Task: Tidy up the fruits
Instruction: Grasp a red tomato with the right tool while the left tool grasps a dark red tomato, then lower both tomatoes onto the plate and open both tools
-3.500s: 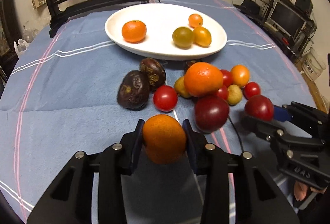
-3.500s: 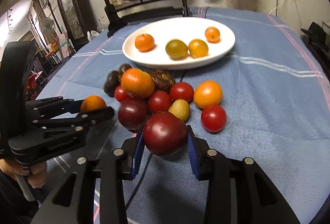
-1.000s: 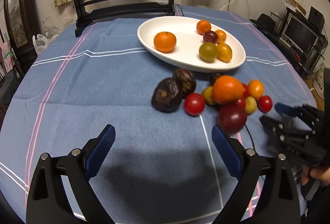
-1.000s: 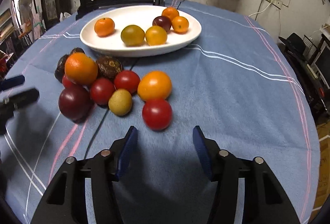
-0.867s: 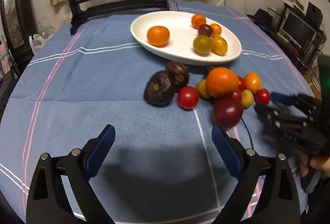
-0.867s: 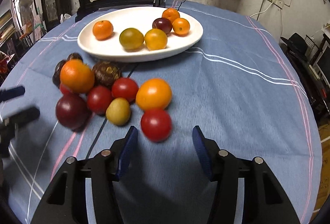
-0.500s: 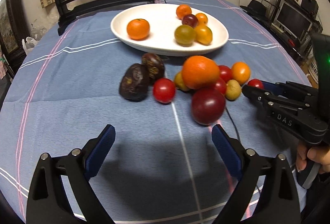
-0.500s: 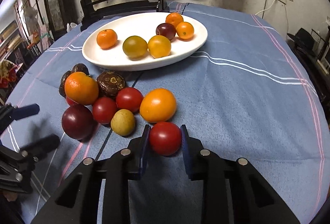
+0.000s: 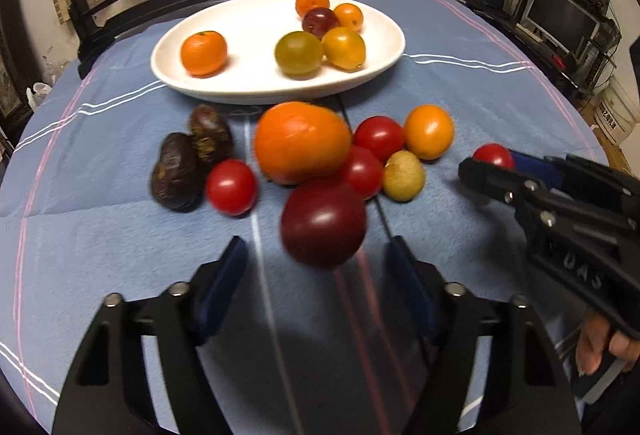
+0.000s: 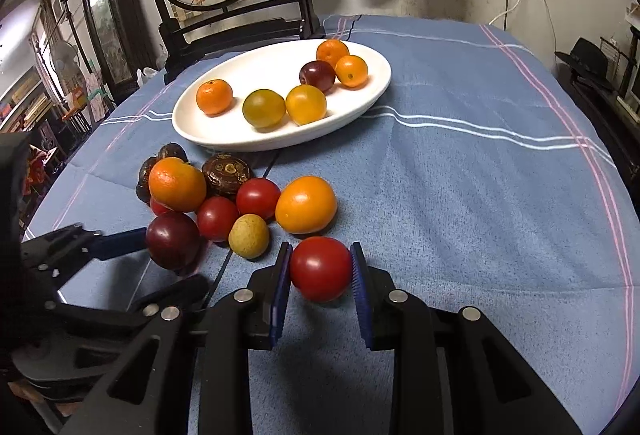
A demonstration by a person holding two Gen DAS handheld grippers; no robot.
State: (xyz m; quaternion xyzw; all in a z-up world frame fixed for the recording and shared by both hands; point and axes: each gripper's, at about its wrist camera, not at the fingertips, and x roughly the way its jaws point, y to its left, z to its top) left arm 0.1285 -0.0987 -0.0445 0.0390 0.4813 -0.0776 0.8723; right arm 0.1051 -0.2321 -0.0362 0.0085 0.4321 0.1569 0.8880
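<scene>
A white oval plate (image 9: 248, 19) (image 10: 360, 103) at the back holds several fruits. A loose pile lies in front of it: a big orange (image 9: 302, 143) (image 10: 177, 183), two dark passion fruits (image 9: 176, 171), red tomatoes (image 9: 231, 187), a yellow-green fruit (image 9: 403, 175) and an orange tomato (image 10: 306, 203). My left gripper (image 9: 316, 267) is open, its jaws on either side of a dark red plum (image 9: 323, 222) (image 10: 173, 239). My right gripper (image 10: 320, 275) is shut on a red tomato (image 10: 321, 267) (image 9: 493, 155) on the cloth.
The round table carries a blue cloth with white and pink stripes (image 10: 480, 195). A dark wooden chair (image 10: 224, 23) stands behind the plate. Shelves with a monitor (image 9: 564, 19) stand off the right edge.
My left gripper moved forward and narrowed around the dark red plum. My right gripper stays shut on the red tomato it closed on half a second ago.
</scene>
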